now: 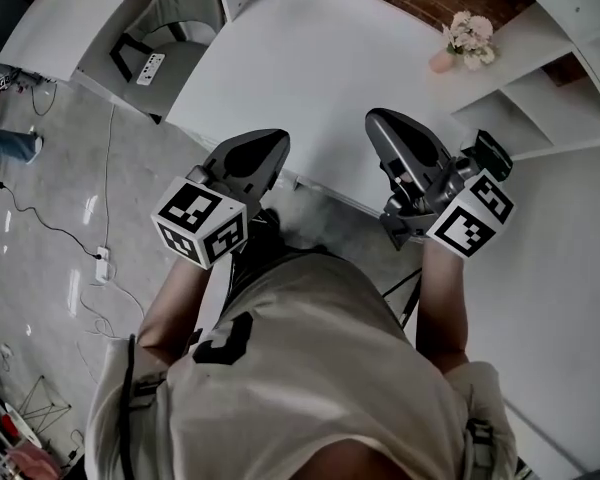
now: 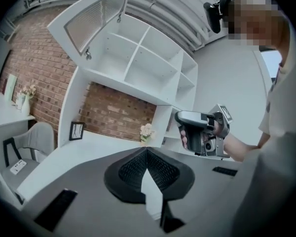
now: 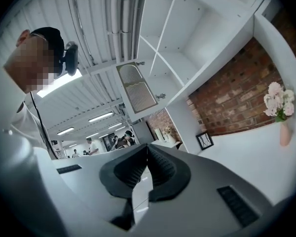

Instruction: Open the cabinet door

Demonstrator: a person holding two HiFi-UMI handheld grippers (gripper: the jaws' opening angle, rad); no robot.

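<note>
The white cabinet door (image 2: pixel 96 19) with a frosted panel stands swung up and open above the white shelf unit (image 2: pixel 138 68); the right gripper view shows the same door (image 3: pixel 138 88) lifted. My left gripper (image 1: pixel 278 140) and right gripper (image 1: pixel 373 120) hover side by side over the near edge of the white desk (image 1: pixel 310 68), well away from the door. Both are shut with nothing between the jaws, as the left gripper (image 2: pixel 147 150) and right gripper (image 3: pixel 147 146) show in their own views. The right gripper (image 2: pixel 182 117) also appears from the side in the left gripper view.
A pink vase of flowers (image 1: pixel 467 38) stands on the desk by the lower shelves (image 1: pixel 550 98). A framed picture (image 2: pixel 76 131) leans against the brick wall. A grey chair (image 1: pixel 170 38) sits at the left, and cables (image 1: pixel 100 258) lie on the floor.
</note>
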